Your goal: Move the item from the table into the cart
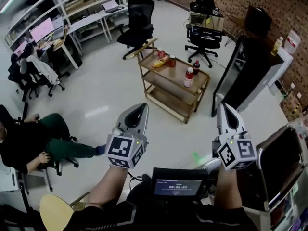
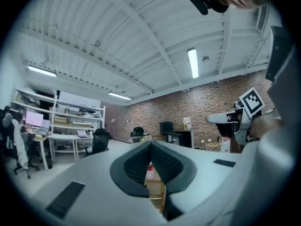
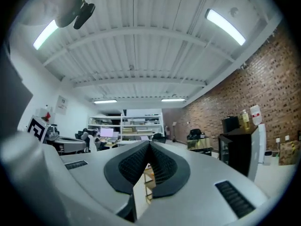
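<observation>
Found the cart (image 1: pixel 168 84) pale matt wood, the floor (image 1: pixel 110 85) glossy and smooth, the wall (image 1: pixel 288 8) rough brick, the left gripper (image 1: pixel 143 106) and right gripper (image 1: pixel 224 107) smooth grey plastic with ribbed black pads (image 2: pixel 131 166).

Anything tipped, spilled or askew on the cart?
Nothing stands out. On the cart top, the red-labelled bottle, the dark bottle and the can stand upright; the snack packets lie flat. No spill shows, though it is all small in view.
</observation>
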